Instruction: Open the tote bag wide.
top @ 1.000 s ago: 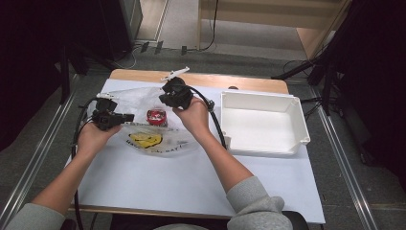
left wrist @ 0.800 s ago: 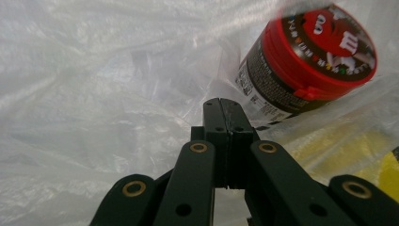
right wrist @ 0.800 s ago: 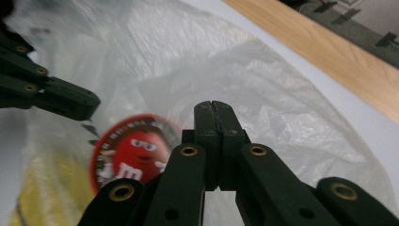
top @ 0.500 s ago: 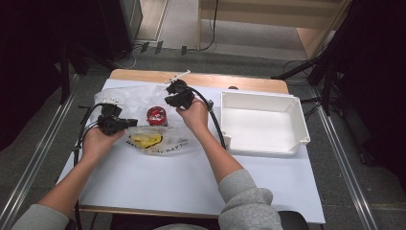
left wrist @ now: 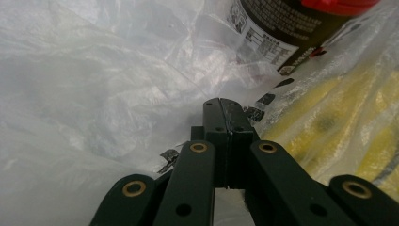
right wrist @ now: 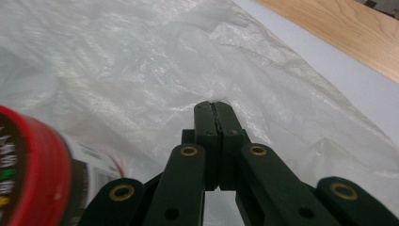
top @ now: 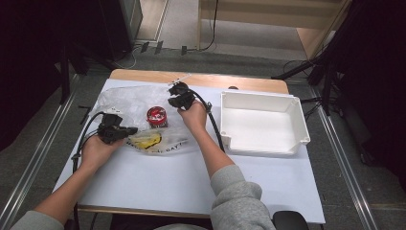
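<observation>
Both tongs are pressed together with nothing between them. The left gripper [top: 128,130] sits at the clear plastic bag [top: 124,103], just left of the red-lidded can [top: 156,116]; the yellow packet [top: 146,140] lies right beside it. The right gripper [top: 176,94] hovers just right of the can, and the white bin [top: 262,143] is further right.

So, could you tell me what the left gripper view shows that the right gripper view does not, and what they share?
The left gripper view alone shows a yellow packet under the clear plastic, beside the jaws. The right gripper view alone shows the bare white table cover and the wooden table edge. Both show crumpled clear plastic, a dark can with a red lid and shut black jaws.
</observation>
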`<state>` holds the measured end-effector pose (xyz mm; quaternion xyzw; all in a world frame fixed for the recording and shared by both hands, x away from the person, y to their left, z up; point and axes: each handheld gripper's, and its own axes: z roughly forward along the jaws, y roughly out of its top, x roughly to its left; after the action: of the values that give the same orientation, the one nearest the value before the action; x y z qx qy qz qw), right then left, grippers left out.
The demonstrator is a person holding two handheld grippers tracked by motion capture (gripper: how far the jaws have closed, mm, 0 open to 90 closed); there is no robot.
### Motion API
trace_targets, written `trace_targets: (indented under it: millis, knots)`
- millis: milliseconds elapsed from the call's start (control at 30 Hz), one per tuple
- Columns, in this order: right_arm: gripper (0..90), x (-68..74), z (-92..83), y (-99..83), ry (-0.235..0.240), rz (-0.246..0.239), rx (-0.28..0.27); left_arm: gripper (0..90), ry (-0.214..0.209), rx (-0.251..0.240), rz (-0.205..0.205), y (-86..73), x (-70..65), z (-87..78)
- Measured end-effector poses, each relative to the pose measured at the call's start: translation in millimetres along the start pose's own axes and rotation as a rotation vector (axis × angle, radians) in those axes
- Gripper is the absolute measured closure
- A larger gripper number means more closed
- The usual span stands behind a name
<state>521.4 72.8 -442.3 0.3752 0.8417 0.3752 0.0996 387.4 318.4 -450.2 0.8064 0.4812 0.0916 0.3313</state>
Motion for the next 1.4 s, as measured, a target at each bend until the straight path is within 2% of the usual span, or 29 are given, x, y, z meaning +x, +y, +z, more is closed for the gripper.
trace_targets:
  millis: [133,233,333,533,633,800,1400]
  knots:
    - [90.0,-5.4,8.3,-2.9,-0.005,0.007,0.038,90.0,-0.006,0.011,0.011,-6.8,-4.4,-0.7]
    - [90.0,-6.9,13.9,-2.9,-0.009,-0.003,0.04,90.0,-0.003,0.0,0.039,-12.5,-7.9,-3.9]
    - [90.0,-7.6,17.7,-2.3,-0.016,0.0,0.046,90.0,-0.005,-0.011,0.046,-18.4,-9.3,-6.9]
    - [90.0,-10.8,23.4,-2.7,-0.025,0.016,0.061,90.0,-0.013,-0.028,0.044,-28.2,-10.9,-12.1]
    - [90.0,-12.1,24.6,-3.3,-0.021,0.031,0.049,90.0,-0.01,-0.025,0.048,-29.6,-10.7,-13.7]
    - [90.0,-14.6,24.3,-3.5,-0.068,-0.001,0.043,90.0,-0.017,-0.031,0.042,-34.0,-11.4,-16.3]
    - [90.0,-38.9,21.4,-3.2,-0.129,0.091,0.037,90.0,-0.021,-0.024,0.044,-46.4,-12.7,-27.1]
